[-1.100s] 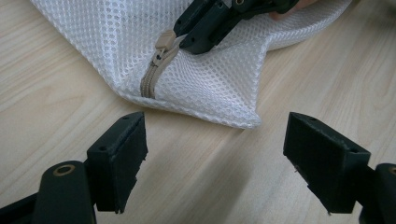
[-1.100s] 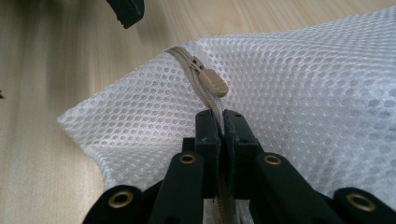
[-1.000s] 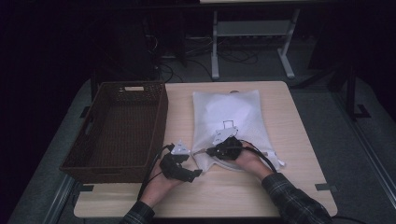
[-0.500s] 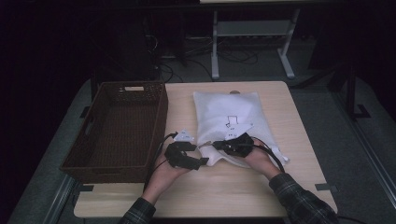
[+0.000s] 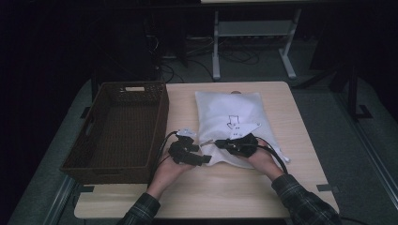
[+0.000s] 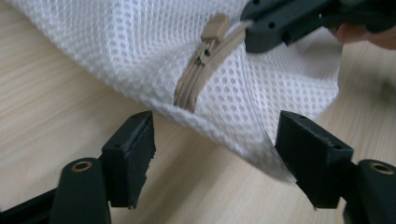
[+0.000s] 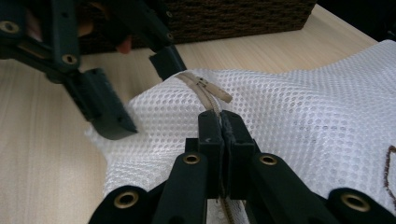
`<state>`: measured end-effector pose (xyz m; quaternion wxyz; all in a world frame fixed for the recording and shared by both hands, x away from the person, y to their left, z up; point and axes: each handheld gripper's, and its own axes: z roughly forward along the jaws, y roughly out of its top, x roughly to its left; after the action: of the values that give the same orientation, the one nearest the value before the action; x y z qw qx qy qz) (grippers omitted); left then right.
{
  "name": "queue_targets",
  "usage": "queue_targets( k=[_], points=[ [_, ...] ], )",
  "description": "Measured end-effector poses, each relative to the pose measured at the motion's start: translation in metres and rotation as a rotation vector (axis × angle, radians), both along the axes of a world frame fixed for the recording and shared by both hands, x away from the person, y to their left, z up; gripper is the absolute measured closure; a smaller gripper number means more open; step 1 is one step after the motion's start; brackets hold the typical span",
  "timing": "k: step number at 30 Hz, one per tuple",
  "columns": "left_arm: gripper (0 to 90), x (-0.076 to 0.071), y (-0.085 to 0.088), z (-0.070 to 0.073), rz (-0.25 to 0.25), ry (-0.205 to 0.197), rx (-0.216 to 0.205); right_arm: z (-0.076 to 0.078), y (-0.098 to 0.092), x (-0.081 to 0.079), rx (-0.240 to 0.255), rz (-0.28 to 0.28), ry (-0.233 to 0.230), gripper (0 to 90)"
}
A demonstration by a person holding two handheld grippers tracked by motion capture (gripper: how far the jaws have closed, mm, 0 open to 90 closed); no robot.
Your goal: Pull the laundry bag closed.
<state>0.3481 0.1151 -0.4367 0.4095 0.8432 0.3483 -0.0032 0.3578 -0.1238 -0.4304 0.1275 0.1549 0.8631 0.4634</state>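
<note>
A white mesh bag (image 5: 230, 112) with a beige zipper (image 6: 201, 70) lies on the wooden table (image 5: 291, 187). My right gripper (image 7: 219, 123) is shut on the zipper (image 7: 201, 91) at the bag's near left edge and holds that edge raised off the table. The zipper pull (image 6: 215, 29) sticks out just beyond its tips. My left gripper (image 6: 215, 140) stands open around the raised corner of the bag (image 6: 140, 42). The mesh hangs between its jaws, which have just been closing a little, and the pads do not press on it. In the high view the left gripper (image 5: 204, 157) sits just left of the right gripper (image 5: 220, 143).
A dark wicker basket (image 5: 122, 126) stands at the table's left, close beside my left hand, and its wall (image 7: 224, 18) rises behind the left gripper. A dark floor with cables and a metal stand lies beyond the far edge.
Both hands have shifted slightly up and away from the person. The left gripper has come in around the bag's corner, and the right gripper has lifted the zipper edge.
</note>
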Motion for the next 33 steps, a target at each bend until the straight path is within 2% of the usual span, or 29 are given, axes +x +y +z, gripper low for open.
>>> queue_targets(
  k=[2,7,11,15,19,22,24,26,28,31,33],
  points=[
    [32.2,0.005,0.0,-0.001,-0.014,0.015,-0.029,0.0,0.0,-0.001,-0.003,0.002,-0.003,87.5],
    [39.6,0.014,0.006,0.002,-0.025,0.019,-0.09,0.0,0.0,-0.002,-0.015,0.011,-0.006,87.4],
    [45.7,0.015,0.01,0.003,-0.029,0.02,-0.109,-0.002,-0.001,-0.004,-0.03,0.021,-0.007,87.4],
    [54.9,0.014,0.012,0.004,-0.033,0.01,-0.101,-0.002,0.002,-0.008,-0.055,0.039,-0.01,87.4],
    [66.4,0.012,0.01,0.004,-0.049,-0.011,-0.071,-0.006,0.004,-0.009,-0.08,0.058,0.006,87.1],
    [76.0,0.009,0.006,0.003,-0.071,-0.04,-0.019,-0.01,0.007,-0.009,-0.099,0.069,0.032,85.6],
    [78.0,0.006,0.004,0.003,-0.08,-0.064,0.013,-0.011,0.007,-0.008,-0.104,0.072,0.049,82.7],
    [78.8,0.003,0.002,0.002,-0.086,-0.08,0.041,-0.008,0.004,-0.008,-0.094,0.065,0.074,75.4],
    [79.3,0.001,0.003,0.001,-0.087,-0.089,0.045,-0.003,-0.002,-0.008,-0.067,0.047,0.104,71.1],
    [79.7,0.0,0.006,0.0,-0.09,-0.087,0.035,0.006,-0.014,-0.013,-0.002,0.022,0.163,70.6],
    [80.0,-0.001,0.007,0.0,-0.094,-0.087,0.024,0.005,-0.017,-0.018,0.015,0.025,0.191,70.8]
  ],
)
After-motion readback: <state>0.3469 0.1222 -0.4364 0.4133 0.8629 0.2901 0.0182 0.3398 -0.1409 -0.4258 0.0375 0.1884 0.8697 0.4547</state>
